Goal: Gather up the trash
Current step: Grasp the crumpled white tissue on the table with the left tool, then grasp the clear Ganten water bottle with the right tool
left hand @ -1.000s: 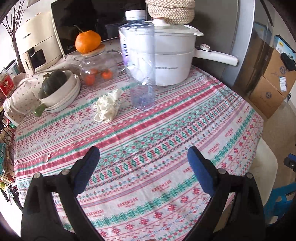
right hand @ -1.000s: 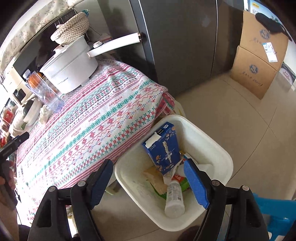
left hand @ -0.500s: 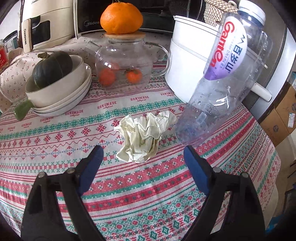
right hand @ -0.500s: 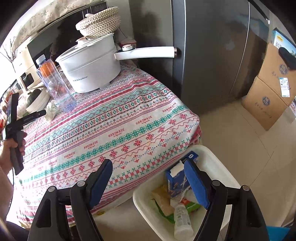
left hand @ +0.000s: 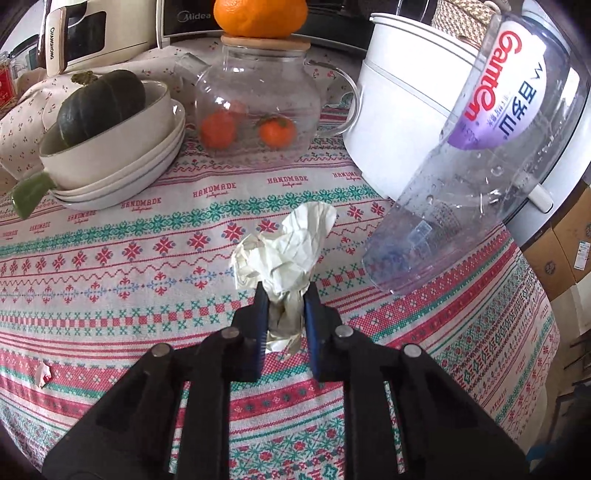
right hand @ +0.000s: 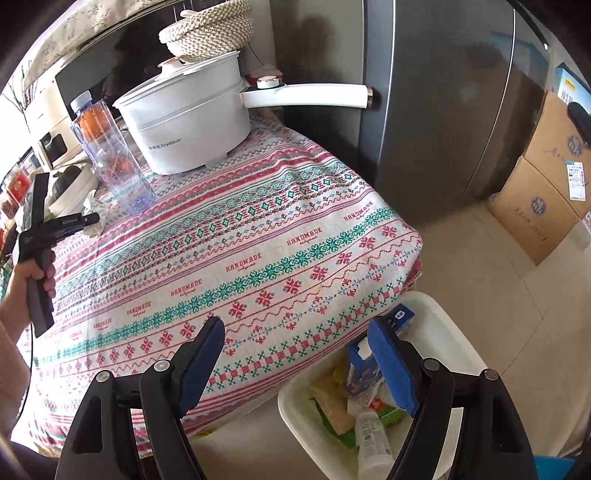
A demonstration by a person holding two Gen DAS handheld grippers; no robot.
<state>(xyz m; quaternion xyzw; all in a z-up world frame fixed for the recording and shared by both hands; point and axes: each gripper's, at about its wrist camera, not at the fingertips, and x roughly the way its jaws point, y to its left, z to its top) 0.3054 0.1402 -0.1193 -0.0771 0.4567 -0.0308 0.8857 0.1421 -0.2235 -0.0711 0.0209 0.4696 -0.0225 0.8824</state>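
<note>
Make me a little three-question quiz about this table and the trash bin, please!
1. True or false: the left gripper has the crumpled paper between its fingers.
2. What sits on the wooden lid of the glass teapot? A) an orange B) a spoon C) a cup
3. Fill in: the white bin stands on the ____ beside the table.

Key:
1. True; its jaws are closing on the paper.
2. A
3. floor
</note>
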